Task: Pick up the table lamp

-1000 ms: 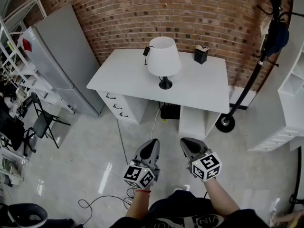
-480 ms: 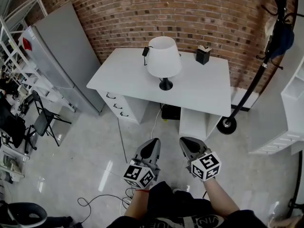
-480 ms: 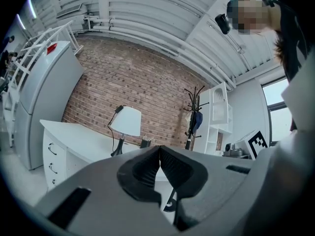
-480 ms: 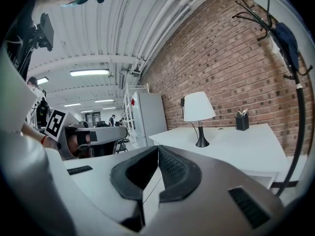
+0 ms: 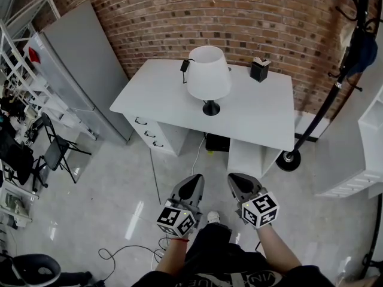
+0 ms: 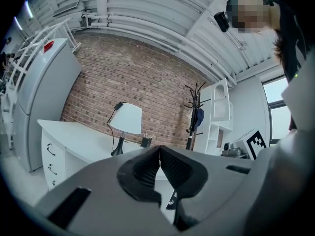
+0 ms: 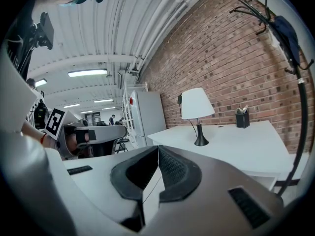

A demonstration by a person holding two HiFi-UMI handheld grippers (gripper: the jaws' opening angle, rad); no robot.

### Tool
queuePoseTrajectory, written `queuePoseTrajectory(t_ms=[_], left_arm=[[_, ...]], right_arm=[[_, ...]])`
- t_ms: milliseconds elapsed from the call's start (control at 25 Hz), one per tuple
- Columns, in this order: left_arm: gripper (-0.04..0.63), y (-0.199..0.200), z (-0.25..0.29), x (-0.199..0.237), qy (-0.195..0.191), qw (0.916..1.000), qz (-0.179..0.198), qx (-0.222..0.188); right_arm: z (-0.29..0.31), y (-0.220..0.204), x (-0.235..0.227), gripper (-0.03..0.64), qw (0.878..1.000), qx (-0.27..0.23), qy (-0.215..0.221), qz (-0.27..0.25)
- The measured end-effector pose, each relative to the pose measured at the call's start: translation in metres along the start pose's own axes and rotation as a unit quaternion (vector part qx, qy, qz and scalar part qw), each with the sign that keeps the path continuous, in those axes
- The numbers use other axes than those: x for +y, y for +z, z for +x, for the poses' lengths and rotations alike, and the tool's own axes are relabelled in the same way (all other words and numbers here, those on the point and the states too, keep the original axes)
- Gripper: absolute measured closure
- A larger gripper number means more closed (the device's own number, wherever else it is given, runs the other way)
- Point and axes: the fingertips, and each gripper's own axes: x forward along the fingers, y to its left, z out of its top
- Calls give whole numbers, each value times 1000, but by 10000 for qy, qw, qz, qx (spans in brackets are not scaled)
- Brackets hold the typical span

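A table lamp (image 5: 208, 75) with a white shade and a black stem and base stands upright on the white desk (image 5: 263, 118), near its back middle. It also shows in the left gripper view as the lamp (image 6: 126, 121) and in the right gripper view as the lamp (image 7: 197, 104). My left gripper (image 5: 194, 181) and right gripper (image 5: 234, 180) hang side by side over the floor, well short of the desk. Both are shut with nothing between the jaws. The same holds for the left gripper (image 6: 159, 149) and right gripper (image 7: 158, 149) in their own views.
A black pen holder (image 5: 259, 70) stands at the desk's back right. A coat stand (image 5: 326, 103) rises right of the desk, white shelves (image 5: 371, 130) beyond it. A grey cabinet (image 5: 78, 70) and folding chair (image 5: 54, 154) stand left. Cables (image 5: 128, 253) lie on the floor.
The view has crept a little toward the desk; the lamp and desk sit slightly lower and to the right in frame. Both grippers keep their shut pose, side by side.
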Motion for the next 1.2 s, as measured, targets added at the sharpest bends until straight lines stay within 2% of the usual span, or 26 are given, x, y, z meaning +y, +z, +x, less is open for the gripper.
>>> queuePoseTrajectory(t_ms=[560, 800, 1200], left_arm=[[586, 23, 87, 57, -267, 9996, -70, 47], [586, 29, 112, 95, -304, 9994, -177, 34], [586, 27, 137, 122, -538, 9979, -344, 95]], right_arm=[[81, 32, -59, 614, 9999, 21, -128, -26], [119, 39, -71, 614, 9998, 80, -172, -40], [156, 37, -88, 614, 9990, 218, -379, -56]])
